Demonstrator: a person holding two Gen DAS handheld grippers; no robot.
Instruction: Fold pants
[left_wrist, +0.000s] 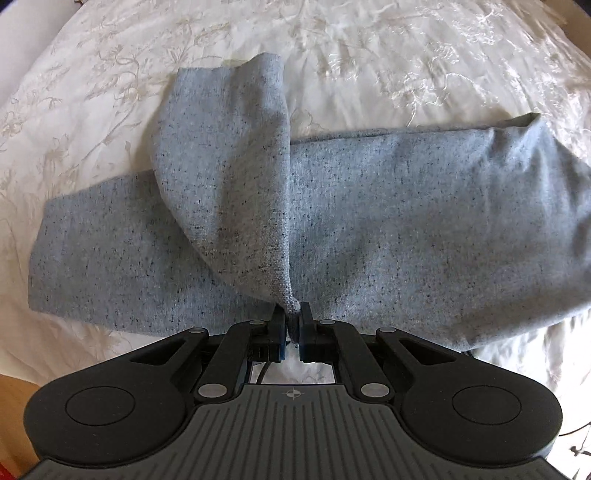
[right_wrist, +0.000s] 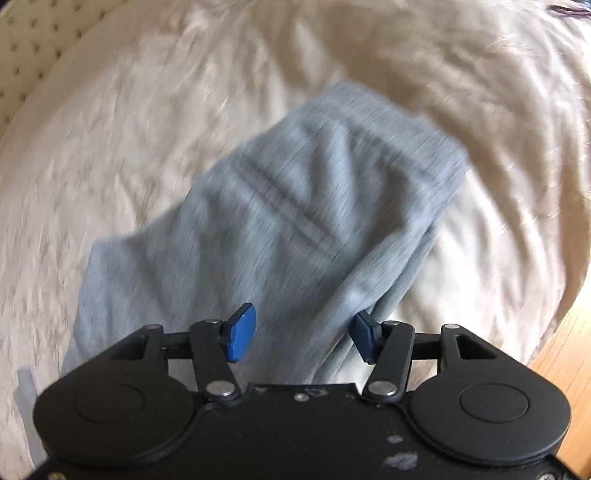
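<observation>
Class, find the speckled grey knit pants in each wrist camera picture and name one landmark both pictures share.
Left wrist view: the speckled grey knit pants stretch across the middle, one part lifted in the shut left gripper.
Right wrist view: blurred, they run diagonally through the centre, above the open right gripper.
Shared landmark: the cream embroidered bedspread.

A cream floral-embroidered bedspread (left_wrist: 369, 55) covers the bed; wooden floor (right_wrist: 569, 350) shows beside it.
</observation>
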